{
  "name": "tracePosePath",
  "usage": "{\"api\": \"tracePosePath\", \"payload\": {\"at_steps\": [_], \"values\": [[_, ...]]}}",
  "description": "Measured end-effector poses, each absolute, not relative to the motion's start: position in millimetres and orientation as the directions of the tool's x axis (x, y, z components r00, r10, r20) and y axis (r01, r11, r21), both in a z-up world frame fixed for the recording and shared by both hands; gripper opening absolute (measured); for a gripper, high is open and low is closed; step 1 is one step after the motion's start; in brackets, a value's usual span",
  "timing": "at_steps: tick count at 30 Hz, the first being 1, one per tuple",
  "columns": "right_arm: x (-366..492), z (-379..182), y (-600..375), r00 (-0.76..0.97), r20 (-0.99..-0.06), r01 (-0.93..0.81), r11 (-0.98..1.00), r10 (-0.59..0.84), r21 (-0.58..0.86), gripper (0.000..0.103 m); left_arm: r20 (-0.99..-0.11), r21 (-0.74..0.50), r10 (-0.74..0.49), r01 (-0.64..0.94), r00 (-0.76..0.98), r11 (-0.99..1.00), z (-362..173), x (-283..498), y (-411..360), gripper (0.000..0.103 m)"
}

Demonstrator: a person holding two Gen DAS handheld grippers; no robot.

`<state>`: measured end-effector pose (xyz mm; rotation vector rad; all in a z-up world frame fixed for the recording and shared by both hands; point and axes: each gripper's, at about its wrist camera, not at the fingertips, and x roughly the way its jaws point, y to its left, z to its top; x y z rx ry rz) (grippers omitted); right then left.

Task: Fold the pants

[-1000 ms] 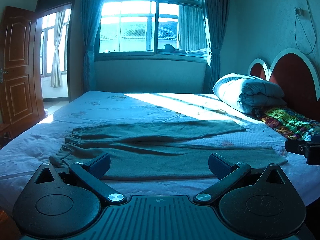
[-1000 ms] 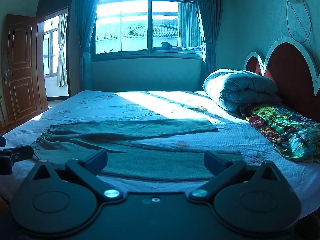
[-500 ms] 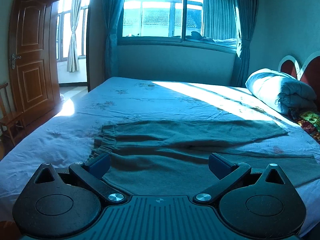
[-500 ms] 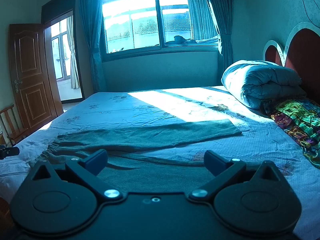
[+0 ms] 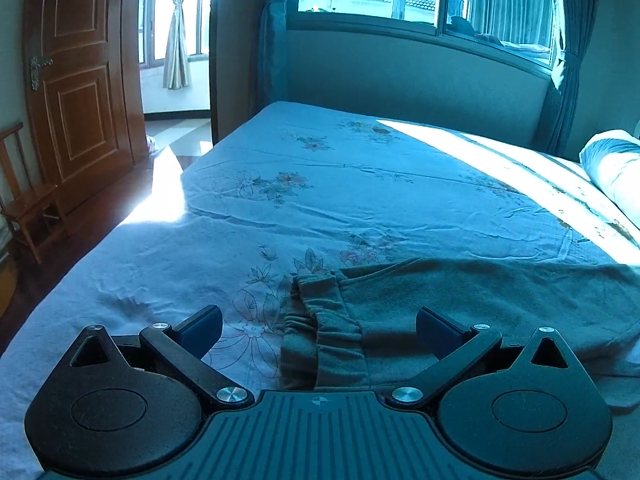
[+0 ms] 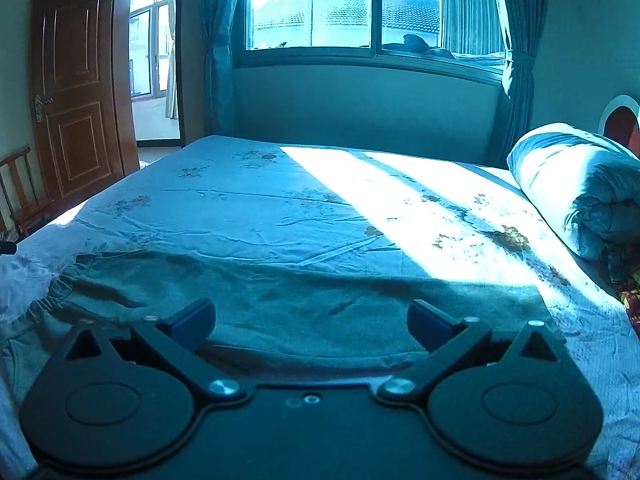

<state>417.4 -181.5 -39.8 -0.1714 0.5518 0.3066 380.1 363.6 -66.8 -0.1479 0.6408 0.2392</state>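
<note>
Right now both grippers w/ jaws spread wide, holding nothing. Left gripper [image 5: 319,330] sits over gathered elastic waistband [image 5: 320,322] of grey-green fleece pants [image 5: 480,300]; right gripper [image 6: 311,318] over leg fabric, flat on blue floral bedsheet [image 6: 240,208] ahead.

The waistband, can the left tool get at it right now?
Probably yes. The left tool is open, and the waistband lies flat on the bed between its fingers with nothing covering it.

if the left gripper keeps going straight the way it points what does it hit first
Most likely the gathered elastic waistband of the grey-green fabric pants, lying between the open left gripper fingers; depth is uncertain.
</note>
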Motion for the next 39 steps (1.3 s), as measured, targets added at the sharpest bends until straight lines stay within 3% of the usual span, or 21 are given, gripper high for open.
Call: {"api": "tracePosePath", "payload": {"at_steps": [3,4,8,15,17,18,19,21,23,26,30,34,35,36,37,39], "values": [[467,-58,-168,0.776,-0.582,-0.33,0.943,0.243,-0.046,0.089,-0.671,-0.136,0.125,-0.288,0.73,0.948,-106,435,387,0.077],[486,-68,-161,0.762,-0.598,-0.335,0.941,0.248,-0.037,0.088,-0.692,-0.141,0.118,-0.293,0.713,0.946,-120,449,391,0.073],[534,-97,-141,0.72,-0.646,-0.368,0.929,0.255,-0.044,0.069,-0.753,-0.082,0.132,-0.291,0.644,0.953,-169,503,401,0.073],[581,-133,-130,0.684,-0.678,-0.422,0.904,0.267,-0.07,0.068,-0.789,-0.096,0.027,-0.165,0.614,0.982,-195,547,408,0.078],[592,-141,-132,0.682,-0.68,-0.438,0.895,0.269,-0.084,0.067,-0.774,-0.123,-0.012,-0.132,0.634,0.984,-194,545,408,0.059],[596,-144,-134,0.681,-0.681,-0.443,0.892,0.269,-0.09,0.066,-0.76,-0.166,-0.049,-0.121,0.648,0.979,-191,542,408,0.036],[608,-149,-136,0.677,-0.682,-0.453,0.887,0.276,-0.091,0.064,-0.745,-0.182,-0.074,-0.096,0.663,0.979,-187,538,406,0.019],[624,-156,-140,0.658,-0.693,-0.492,0.865,0.294,-0.1,0.056,-0.71,-0.112,-0.037,-0.06,0.703,0.992,-180,530,395,0.018],[637,-165,-139,0.631,-0.717,-0.555,0.818,0.296,-0.151,0.047,-0.673,-0.128,-0.048,-0.052,0.738,0.99,-174,519,395,0.018],[657,-176,-142,0.583,-0.769,-0.626,0.748,0.263,-0.219,0.044,-0.649,-0.17,-0.078,-0.044,0.757,0.984,-168,509,408,0.018],[678,-178,-154,0.498,-0.814,-0.691,0.704,0.299,-0.164,0.047,-0.699,-0.162,-0.086,-0.039,0.709,0.986,-177,519,413,0.018],[687,-188,-157,0.446,-0.841,-0.699,0.707,0.306,-0.113,0.049,-0.711,-0.137,-0.06,-0.055,0.701,0.989,-193,533,406,0.028],[687,-190,-156,0.432,-0.847,-0.689,0.72,0.31,-0.087,0.04,-0.708,-0.133,-0.055,-0.057,0.704,0.989,-196,534,404,0.028],[686,-189,-155,0.423,-0.847,-0.684,0.726,0.323,-0.065,0.017,-0.703,-0.128,-0.052,-0.055,0.709,0.99,-199,534,403,0.028],[683,-188,-152,0.429,-0.845,-0.682,0.728,0.319,-0.071,0.007,-0.703,-0.128,-0.05,-0.056,0.709,0.99,-198,535,403,0.024],[673,-183,-147,0.472,-0.832,-0.671,0.731,0.292,-0.124,0.0,-0.696,-0.149,-0.068,-0.05,0.714,0.988,-193,532,404,0.018]]}}
